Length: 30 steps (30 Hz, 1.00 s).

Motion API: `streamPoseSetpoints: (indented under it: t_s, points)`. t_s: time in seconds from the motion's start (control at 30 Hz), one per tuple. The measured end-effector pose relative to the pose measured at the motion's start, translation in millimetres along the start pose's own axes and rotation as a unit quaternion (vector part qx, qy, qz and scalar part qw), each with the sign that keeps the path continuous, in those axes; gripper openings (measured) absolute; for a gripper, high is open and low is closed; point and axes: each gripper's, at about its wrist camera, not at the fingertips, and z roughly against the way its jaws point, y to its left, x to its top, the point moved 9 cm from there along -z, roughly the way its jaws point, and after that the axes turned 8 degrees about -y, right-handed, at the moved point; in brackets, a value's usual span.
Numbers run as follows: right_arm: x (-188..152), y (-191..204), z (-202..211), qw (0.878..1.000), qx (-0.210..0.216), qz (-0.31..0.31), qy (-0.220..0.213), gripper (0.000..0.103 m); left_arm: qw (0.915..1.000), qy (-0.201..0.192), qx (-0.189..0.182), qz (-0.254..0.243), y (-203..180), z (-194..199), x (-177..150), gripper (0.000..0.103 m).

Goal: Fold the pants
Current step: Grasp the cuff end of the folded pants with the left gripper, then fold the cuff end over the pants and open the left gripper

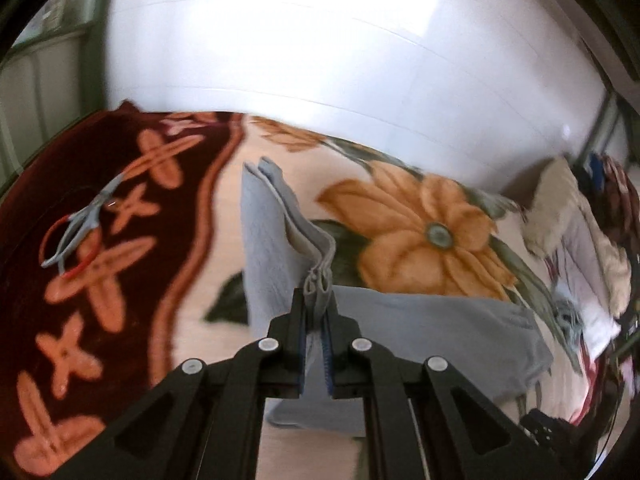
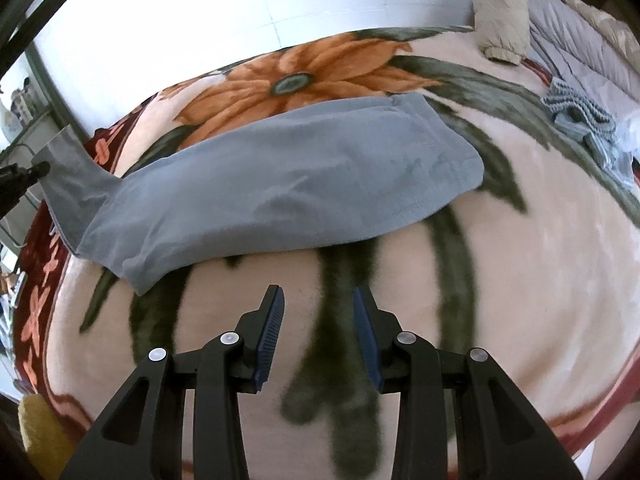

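Grey-blue pants (image 2: 280,184) lie across a flowered blanket (image 2: 520,280) on a bed. My left gripper (image 1: 316,300) is shut on the leg end of the pants (image 1: 276,236), which is lifted off the blanket and hangs from the fingers. In the right wrist view the left gripper (image 2: 40,170) shows at the far left edge, holding that raised end up. My right gripper (image 2: 318,300) hovers over bare blanket just in front of the pants, its jaws apart with nothing between them.
A grey hanger with a red ring (image 1: 76,232) lies on the dark red border of the blanket. A pile of bedding and clothes (image 2: 560,32) sits at the far right, with a small grey knit item (image 2: 580,116) beside it. A white wall (image 1: 320,40) is behind the bed.
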Motion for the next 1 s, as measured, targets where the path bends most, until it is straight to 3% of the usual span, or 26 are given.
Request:
streamPoseSetpoints:
  t_s: [0.23, 0.7, 0.93, 1.0]
  points:
    - [-4, -8, -4, 1.0, 0.005, -0.014, 0.003, 0.037, 0.9964, 0.033, -0.019, -0.076, -57, -28, -29, 0.007]
    - [-5, -11, -6, 1.0, 0.011, -0.027, -0.001, 0.037, 0.9856, 0.117, -0.036, -0.117, -93, -73, -105, 0.007]
    - [-6, -12, -7, 1.0, 0.012, -0.027, 0.0, 0.037, 0.9837, 0.119, -0.062, -0.121, -104, -62, -109, 0.04]
    - [-6, -12, -6, 1.0, 0.012, -0.027, -0.001, 0.037, 0.9841, 0.106, -0.064, -0.127, -107, -55, -102, 0.043]
